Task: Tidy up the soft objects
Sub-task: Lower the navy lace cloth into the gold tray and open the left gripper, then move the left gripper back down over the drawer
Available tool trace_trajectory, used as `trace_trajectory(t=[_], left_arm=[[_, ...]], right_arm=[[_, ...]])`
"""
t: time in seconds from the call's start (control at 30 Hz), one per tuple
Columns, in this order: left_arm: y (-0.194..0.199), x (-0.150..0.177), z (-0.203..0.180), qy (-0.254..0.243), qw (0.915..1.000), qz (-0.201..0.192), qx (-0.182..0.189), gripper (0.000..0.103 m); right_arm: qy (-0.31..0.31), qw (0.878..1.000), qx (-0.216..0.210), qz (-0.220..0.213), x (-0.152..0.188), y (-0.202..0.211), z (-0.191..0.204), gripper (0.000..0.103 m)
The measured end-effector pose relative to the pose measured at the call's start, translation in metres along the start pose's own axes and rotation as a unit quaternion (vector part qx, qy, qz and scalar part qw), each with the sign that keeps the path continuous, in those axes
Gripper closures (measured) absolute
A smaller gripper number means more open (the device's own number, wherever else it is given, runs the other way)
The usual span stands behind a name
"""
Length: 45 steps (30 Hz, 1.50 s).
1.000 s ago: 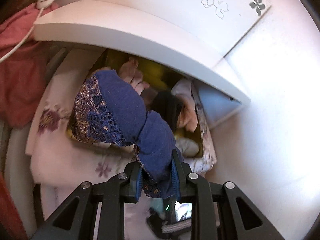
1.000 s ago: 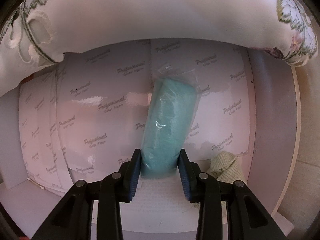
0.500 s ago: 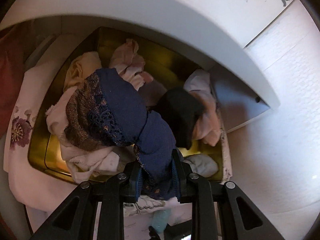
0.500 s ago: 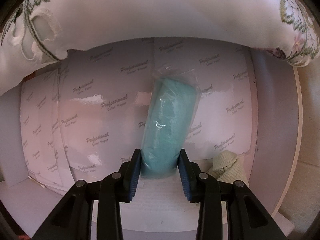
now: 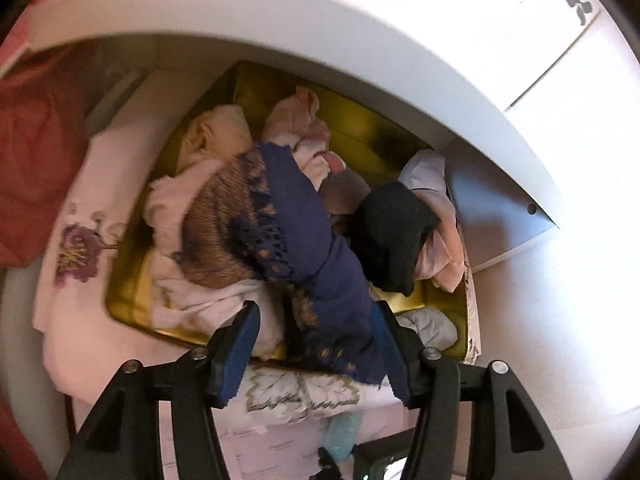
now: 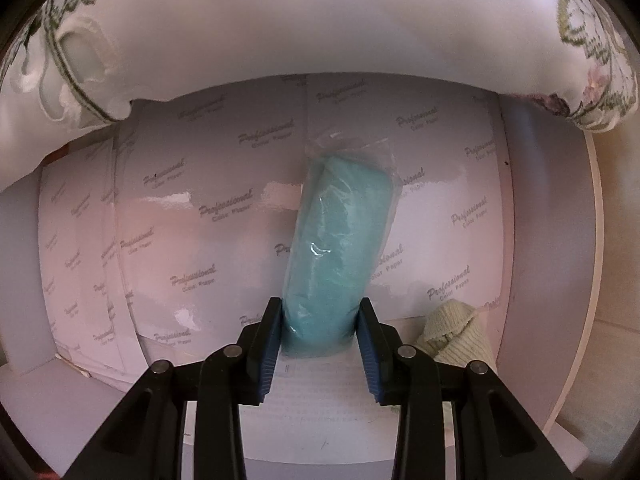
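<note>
In the left wrist view a navy lace-trimmed garment (image 5: 304,232) lies across a heap of pale pink and cream clothes (image 5: 304,124) in a gold box (image 5: 360,124). My left gripper (image 5: 314,312) hangs just over the box's near edge and its jaws are opening. The garment's tail still lies between them, against the right finger and clear of the left pad. A black cloth (image 5: 394,232) sits beside the navy one. In the right wrist view my right gripper (image 6: 319,308) points straight down, shut on a teal cloth roll in a clear bag (image 6: 340,232).
A white shelf board (image 5: 280,12) overhangs the far side of the gold box. An embroidered white cloth (image 6: 280,20) hangs over printed paper sheets (image 6: 200,208). A cream knit piece (image 6: 456,336) lies right of the right gripper. Red fabric (image 5: 36,160) is at the far left.
The left gripper has come down over the gold box and its jaws have spread, loosening the navy garment onto the clothes heap. The right gripper and its teal roll stay still.
</note>
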<state>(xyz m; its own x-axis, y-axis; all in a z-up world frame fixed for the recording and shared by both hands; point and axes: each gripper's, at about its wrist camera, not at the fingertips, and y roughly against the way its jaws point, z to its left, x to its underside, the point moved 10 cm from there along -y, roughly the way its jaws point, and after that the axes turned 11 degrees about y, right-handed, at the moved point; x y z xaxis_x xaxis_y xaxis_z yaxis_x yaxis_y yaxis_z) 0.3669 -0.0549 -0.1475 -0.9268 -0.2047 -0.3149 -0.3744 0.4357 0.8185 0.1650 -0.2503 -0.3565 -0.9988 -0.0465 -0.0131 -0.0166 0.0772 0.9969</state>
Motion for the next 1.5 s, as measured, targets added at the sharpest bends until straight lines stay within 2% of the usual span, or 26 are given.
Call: trace_trajectory(t=[0.2, 0.5, 1.17, 1.4, 1.5], left_arm=[[0.028, 0.013, 0.014, -0.02, 0.9997, -0.011, -0.012, 0.042], [0.049, 0.04, 0.039, -0.007, 0.9995, -0.014, -0.027, 0.042], [0.048, 0.122, 0.113, 0.045, 0.995, 0.047, -0.076, 0.042], [0.03, 0.15, 0.138, 0.058, 0.9886, 0.081, -0.112, 0.042], [0.023, 0.155, 0.143, 0.061, 0.9871, 0.092, -0.116, 0.042]], right_arm=[[-0.004, 1.0, 0.002, 0.0, 0.0, -0.002, 0.003, 0.066], [-0.004, 1.0, 0.004, 0.0, 0.0, -0.002, 0.006, 0.066], [-0.008, 1.0, 0.001, 0.002, 0.0, -0.006, 0.003, 0.066], [-0.009, 1.0, -0.003, 0.001, 0.0, -0.006, 0.002, 0.066], [-0.009, 1.0, -0.008, -0.002, -0.001, -0.005, 0.0, 0.067]])
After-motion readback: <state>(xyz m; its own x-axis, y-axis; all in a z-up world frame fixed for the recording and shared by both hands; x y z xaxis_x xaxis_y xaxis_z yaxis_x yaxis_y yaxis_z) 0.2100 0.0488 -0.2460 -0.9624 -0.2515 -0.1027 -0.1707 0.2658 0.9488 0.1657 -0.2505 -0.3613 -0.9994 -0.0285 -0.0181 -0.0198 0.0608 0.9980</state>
